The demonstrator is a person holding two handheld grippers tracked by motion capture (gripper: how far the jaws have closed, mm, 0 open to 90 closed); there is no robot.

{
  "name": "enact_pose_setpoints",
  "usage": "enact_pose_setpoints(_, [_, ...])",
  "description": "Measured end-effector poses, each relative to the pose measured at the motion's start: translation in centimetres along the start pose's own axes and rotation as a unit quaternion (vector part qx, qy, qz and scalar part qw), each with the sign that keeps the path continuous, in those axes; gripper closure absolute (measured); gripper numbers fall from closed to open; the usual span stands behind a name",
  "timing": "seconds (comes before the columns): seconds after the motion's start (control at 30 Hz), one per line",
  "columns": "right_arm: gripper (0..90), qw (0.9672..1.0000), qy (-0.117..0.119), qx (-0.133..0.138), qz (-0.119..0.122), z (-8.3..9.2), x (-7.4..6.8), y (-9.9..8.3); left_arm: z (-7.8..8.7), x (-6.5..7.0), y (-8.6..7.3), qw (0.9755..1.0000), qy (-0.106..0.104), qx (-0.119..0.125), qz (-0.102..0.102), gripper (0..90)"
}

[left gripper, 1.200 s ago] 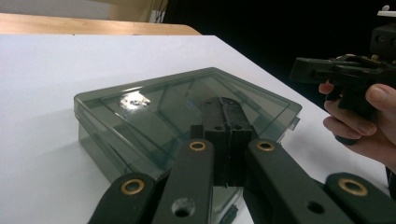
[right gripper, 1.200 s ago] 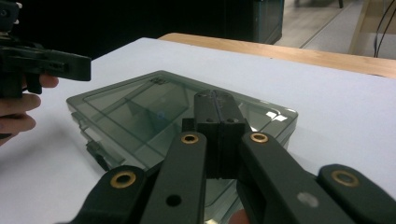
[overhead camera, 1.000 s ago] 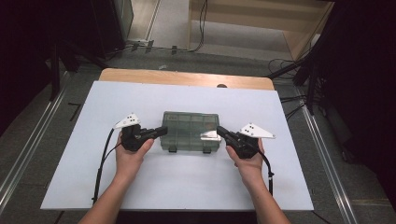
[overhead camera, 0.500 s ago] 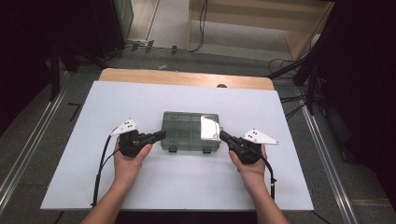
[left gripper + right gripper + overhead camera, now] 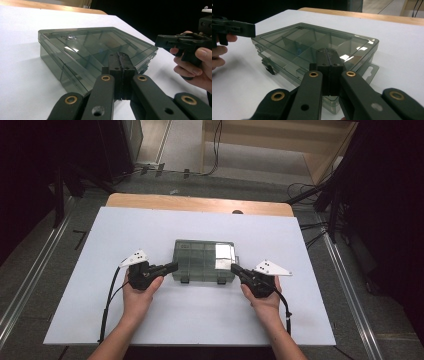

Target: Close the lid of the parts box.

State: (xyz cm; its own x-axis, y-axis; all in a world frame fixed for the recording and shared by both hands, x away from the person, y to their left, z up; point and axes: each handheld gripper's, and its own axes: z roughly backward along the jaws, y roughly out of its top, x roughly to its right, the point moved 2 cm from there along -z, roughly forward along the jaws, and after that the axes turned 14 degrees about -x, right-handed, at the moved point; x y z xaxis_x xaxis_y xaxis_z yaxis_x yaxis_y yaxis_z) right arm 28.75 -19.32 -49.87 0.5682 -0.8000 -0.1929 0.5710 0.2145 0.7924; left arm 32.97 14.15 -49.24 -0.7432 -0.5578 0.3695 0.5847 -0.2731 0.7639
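Note:
A smoky transparent compartment box (image 5: 204,261) lies flat mid-table with its lid down; dividers show through it, and two latches sit on its near side. My left gripper (image 5: 172,266) is shut, its tip at the box's near left corner. My right gripper (image 5: 234,268) is shut too, its tip at the near right corner. In the left gripper view the closed jaws (image 5: 121,56) point at the box (image 5: 82,47), with the right gripper (image 5: 160,41) beyond. In the right gripper view the closed jaws (image 5: 328,53) overlap the box (image 5: 312,42). Whether either tip touches it I cannot tell.
The box rests on a white table top (image 5: 150,320) with a wooden strip (image 5: 200,202) along the far edge. Cables trail from both grippers toward the near edge. Dark floor, rails and cables surround the table.
Both hands have drawn slightly back toward the near edge, the tips shifting from the box's sides to its near corners. The box has stayed put.

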Motion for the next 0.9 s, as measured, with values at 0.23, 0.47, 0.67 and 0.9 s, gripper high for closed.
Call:
enact_pose_setpoints(0.23, [88.1,1.0000,-0.002,-0.005,0.001,-0.30,-0.04,-0.30,-0.12,-0.18,-0.22,1.0000,0.008,-0.003,-0.001,90.0])
enact_pose_setpoints(0.47, [88.1,1.0000,-0.002,-0.009,0.002,-0.46,-0.16,-0.42,-0.19,-0.33,-0.44,0.9999,0.012,-0.002,0.002,90.0])
enact_pose_setpoints(0.67, [88.1,0.9999,-0.003,-0.013,0.002,-0.60,-0.12,-0.56,-0.28,-0.33,-0.56,0.9998,0.017,-0.006,0.002,90.0])
enact_pose_setpoints(0.9, [88.1,0.9999,-0.004,-0.016,0.001,-0.76,-0.09,-0.71,-0.41,-0.46,-0.70,0.9998,0.020,-0.009,0.001,90.0])
